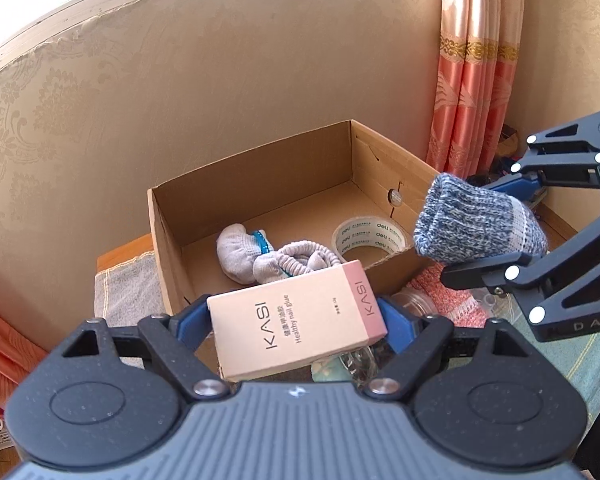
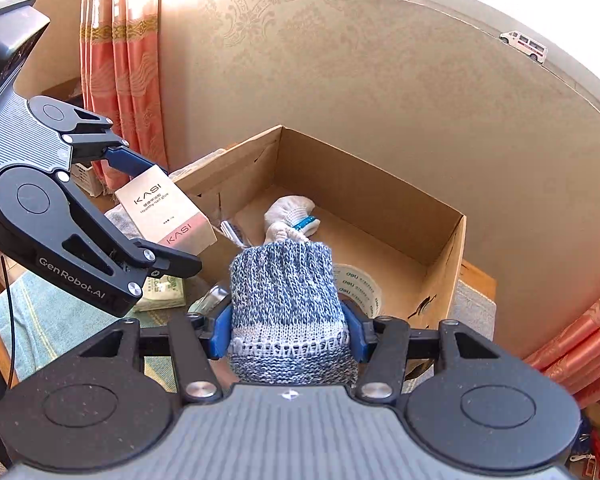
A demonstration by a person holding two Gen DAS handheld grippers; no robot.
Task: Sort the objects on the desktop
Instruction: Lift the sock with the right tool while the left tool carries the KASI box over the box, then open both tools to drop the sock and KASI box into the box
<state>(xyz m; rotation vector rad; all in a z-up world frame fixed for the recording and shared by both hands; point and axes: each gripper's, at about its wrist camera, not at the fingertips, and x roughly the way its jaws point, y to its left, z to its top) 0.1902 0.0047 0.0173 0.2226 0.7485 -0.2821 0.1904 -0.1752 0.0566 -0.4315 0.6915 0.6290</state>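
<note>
My left gripper [image 1: 298, 316] is shut on a pink KASI nail glue box [image 1: 296, 320] and holds it over the near wall of an open cardboard box [image 1: 168, 248]. My right gripper [image 2: 286, 332] is shut on a blue-grey knitted sock [image 2: 286, 304], held above the cardboard box's [image 2: 452, 256] near right corner. The right gripper also shows in the left wrist view [image 1: 488, 236] with the sock [image 1: 476, 224]. The left gripper shows in the right wrist view [image 2: 156, 208] with the KASI box [image 2: 166, 212]. Inside the cardboard box lie white gloves [image 1: 260, 258] and a tape roll [image 1: 366, 236].
A green cloth [image 2: 60, 320] covers the desk under the grippers, with a clear glass jar [image 1: 360, 356], a pink knitted cloth [image 1: 452, 300] and a greenish packet [image 2: 164, 294] on it. A grey towel [image 1: 124, 292] lies left of the box. Wall and orange curtains [image 1: 472, 80] stand behind.
</note>
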